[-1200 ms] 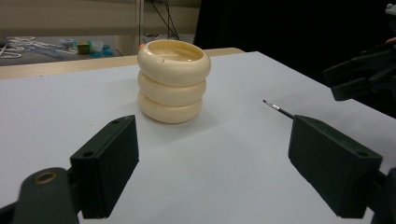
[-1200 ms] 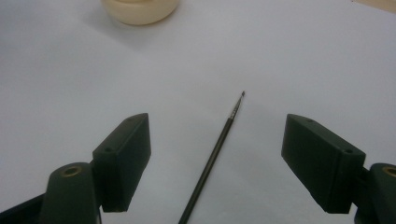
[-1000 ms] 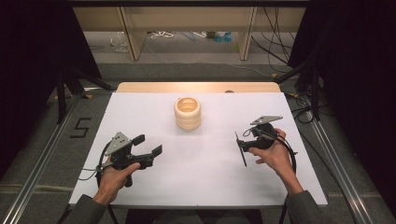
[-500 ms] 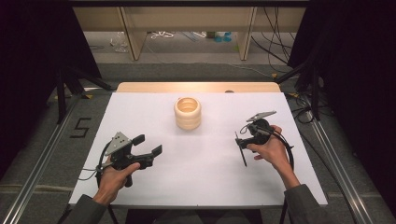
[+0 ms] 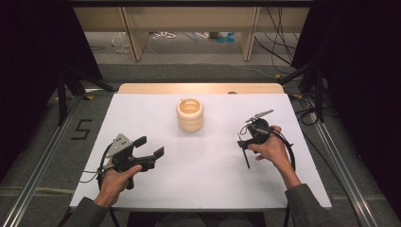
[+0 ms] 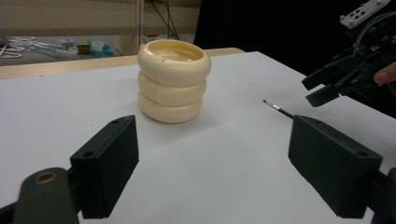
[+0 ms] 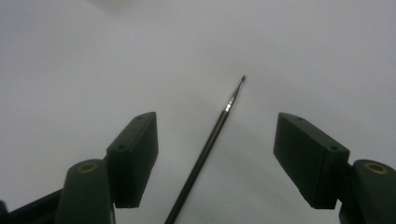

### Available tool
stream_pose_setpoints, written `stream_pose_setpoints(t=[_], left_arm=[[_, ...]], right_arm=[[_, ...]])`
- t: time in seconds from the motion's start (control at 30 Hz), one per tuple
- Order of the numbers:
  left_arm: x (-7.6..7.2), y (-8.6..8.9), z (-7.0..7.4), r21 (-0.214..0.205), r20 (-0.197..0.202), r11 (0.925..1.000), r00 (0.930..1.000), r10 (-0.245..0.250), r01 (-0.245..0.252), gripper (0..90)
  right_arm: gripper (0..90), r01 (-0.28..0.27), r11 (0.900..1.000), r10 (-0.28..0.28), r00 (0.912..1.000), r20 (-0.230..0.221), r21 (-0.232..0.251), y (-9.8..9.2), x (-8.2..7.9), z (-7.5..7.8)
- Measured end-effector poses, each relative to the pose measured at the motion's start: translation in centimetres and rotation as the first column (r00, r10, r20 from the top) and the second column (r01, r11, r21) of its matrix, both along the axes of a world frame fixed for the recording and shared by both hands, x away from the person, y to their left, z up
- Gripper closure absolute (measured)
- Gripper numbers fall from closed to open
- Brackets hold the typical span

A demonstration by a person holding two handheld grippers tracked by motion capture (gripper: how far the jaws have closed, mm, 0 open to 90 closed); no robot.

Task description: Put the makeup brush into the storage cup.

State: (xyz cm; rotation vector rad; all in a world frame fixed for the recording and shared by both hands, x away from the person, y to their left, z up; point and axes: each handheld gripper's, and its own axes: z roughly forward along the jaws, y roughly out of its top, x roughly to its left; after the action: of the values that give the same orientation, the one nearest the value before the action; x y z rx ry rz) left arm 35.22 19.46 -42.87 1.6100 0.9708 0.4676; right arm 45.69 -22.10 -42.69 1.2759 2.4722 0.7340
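Observation:
A cream stack of three rings (image 5: 190,115) (image 6: 173,81) stands upright at the middle back of the white table (image 5: 208,182). My left gripper (image 5: 150,146) (image 6: 212,130) sits at the front left, open and with nothing between its jaws, aimed at the stack from a short way off. At the right, a hand holds my right gripper (image 5: 245,137) (image 6: 320,88) (image 7: 217,122) tipped down over the table, open. A thin dark metal rod (image 5: 245,157) (image 7: 201,163) (image 6: 276,107) runs between its jaws and touches neither. Whether the rod rests on the table is unclear.
A wooden strip (image 5: 142,88) borders the table's far edge. Behind it are shelf frames and loose cables (image 5: 165,35) on the floor. Black stand legs (image 5: 64,87) and a floor rail (image 5: 38,175) flank the left side, with cables and a rail (image 5: 340,165) at the right.
The right gripper has shifted slightly left and away from the person, turning a little with the rod. The left gripper and the ring stack have not moved.

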Motion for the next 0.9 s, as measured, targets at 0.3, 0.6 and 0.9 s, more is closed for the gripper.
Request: stream_pose_setpoints(t=[0.3,0.6,0.9], left_arm=[[0.0,0.0,0.0,-0.001,0.001,1.0000,1.0000,0.000,0.000,15.6],[0.0,0.0,0.0,-0.003,0.002,1.0000,1.0000,-0.001,0.001,15.5],[0.0,0.0,0.0,-0.003,0.001,1.0000,1.0000,-0.002,0.002,15.5]], right_arm=[[36.3,-0.005,0.9987,0.003,0.9993,-0.036,-0.052,0.6,0.9,-0.3],[39.4,0.001,0.9979,-0.007,0.9956,-0.094,-0.065,1.0,1.5,-0.9],[42.1,-0.007,0.9974,-0.003,0.9906,-0.137,-0.071,0.9,2.1,-1.4]])
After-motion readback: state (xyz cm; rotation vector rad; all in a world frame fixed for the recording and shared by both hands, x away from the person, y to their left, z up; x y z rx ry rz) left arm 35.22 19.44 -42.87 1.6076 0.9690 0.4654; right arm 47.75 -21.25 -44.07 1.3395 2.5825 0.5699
